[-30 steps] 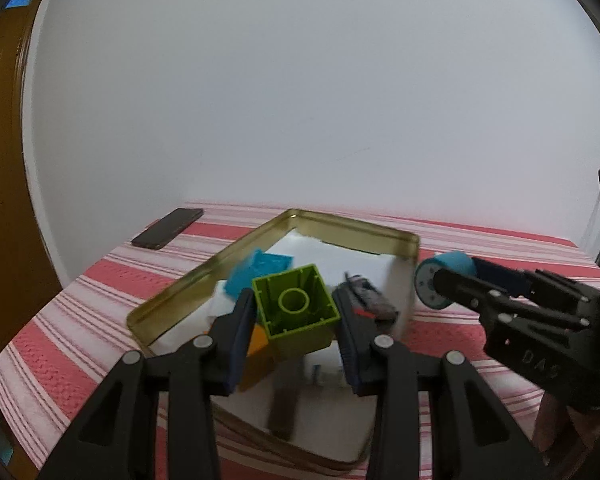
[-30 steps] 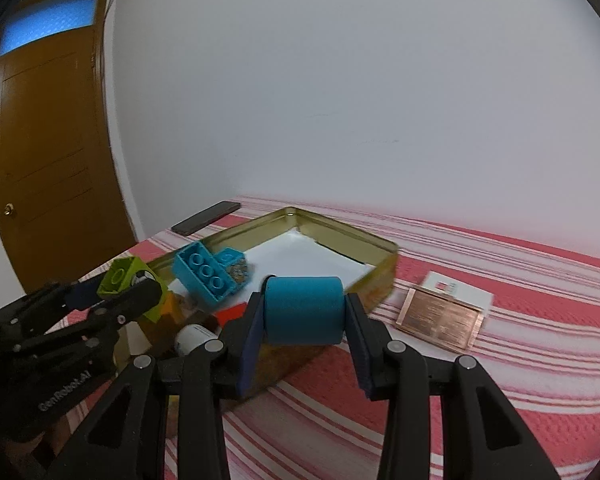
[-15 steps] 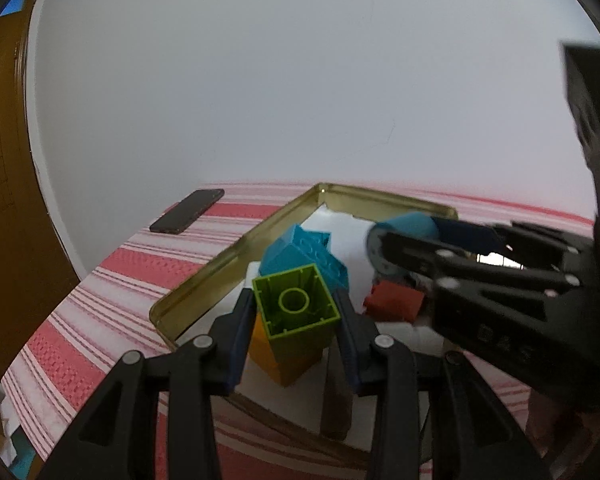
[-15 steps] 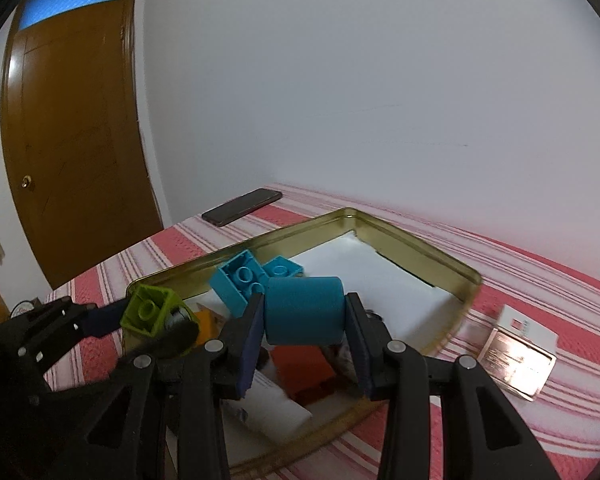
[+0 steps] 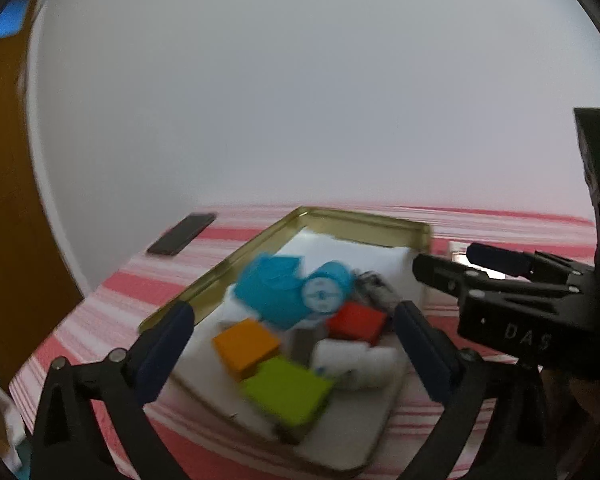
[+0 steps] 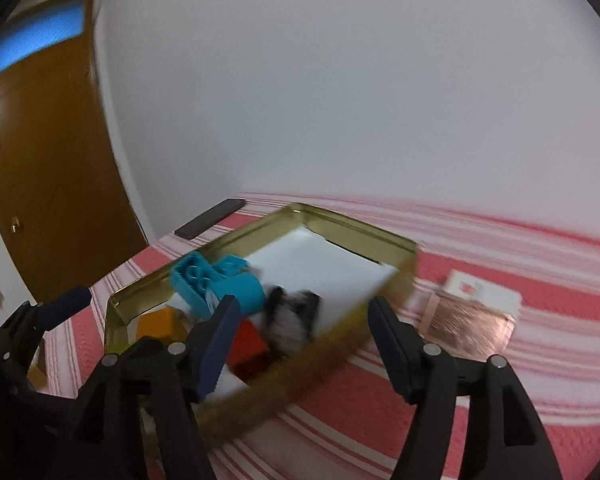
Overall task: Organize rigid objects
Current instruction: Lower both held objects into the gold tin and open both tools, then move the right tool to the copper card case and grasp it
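Note:
A gold tin (image 5: 220,276) on the striped cloth holds several toys. The green brick (image 5: 286,392) lies loose at its near end, beside an orange brick (image 5: 246,346). My left gripper (image 5: 292,332) hangs just above them, its jaws opening wide with nothing pressed between the pads. The blue roll (image 5: 326,292) rests against a blue brick (image 5: 268,288), with a red brick (image 5: 356,322) beside them. My right gripper (image 6: 304,320) is over the tin's near rim (image 6: 284,376), its jaws opening, and nothing is held. The picture is blurred by motion.
A dark phone (image 6: 212,224) lies on the cloth beyond the tin's far left corner. A copper plate (image 6: 468,324) and a white card (image 6: 484,290) sit to the right of the tin. A brown door (image 6: 48,160) stands at the left.
Both grippers have opened. The left one let go of the green brick, the right one of the blue roll, and both pieces now lie in the tin.

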`<act>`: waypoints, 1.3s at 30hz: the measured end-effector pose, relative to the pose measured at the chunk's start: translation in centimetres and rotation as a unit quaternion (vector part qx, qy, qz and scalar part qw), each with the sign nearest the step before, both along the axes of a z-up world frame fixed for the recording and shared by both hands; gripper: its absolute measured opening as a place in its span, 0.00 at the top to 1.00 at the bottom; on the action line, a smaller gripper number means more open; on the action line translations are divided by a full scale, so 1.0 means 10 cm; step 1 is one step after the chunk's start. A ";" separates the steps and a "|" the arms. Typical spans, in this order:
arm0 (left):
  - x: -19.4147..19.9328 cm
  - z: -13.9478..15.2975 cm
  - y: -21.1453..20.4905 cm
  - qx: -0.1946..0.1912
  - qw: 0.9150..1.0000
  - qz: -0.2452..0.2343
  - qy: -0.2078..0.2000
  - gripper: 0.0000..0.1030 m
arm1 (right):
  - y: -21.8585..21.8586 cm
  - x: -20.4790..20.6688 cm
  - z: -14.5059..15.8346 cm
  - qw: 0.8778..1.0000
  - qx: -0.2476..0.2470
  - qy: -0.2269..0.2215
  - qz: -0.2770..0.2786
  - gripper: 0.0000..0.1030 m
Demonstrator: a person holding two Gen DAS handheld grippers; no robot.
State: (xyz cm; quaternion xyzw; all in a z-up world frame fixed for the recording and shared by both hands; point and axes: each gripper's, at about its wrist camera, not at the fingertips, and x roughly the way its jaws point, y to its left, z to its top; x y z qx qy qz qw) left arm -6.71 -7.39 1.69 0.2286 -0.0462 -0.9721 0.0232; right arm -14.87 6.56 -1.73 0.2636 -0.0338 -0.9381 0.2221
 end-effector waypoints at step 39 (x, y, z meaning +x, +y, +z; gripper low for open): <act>-0.96 -0.05 0.69 0.065 0.996 0.004 -0.065 0.01 | 0.50 -0.67 -0.40 0.955 0.275 -0.008 0.111 0.43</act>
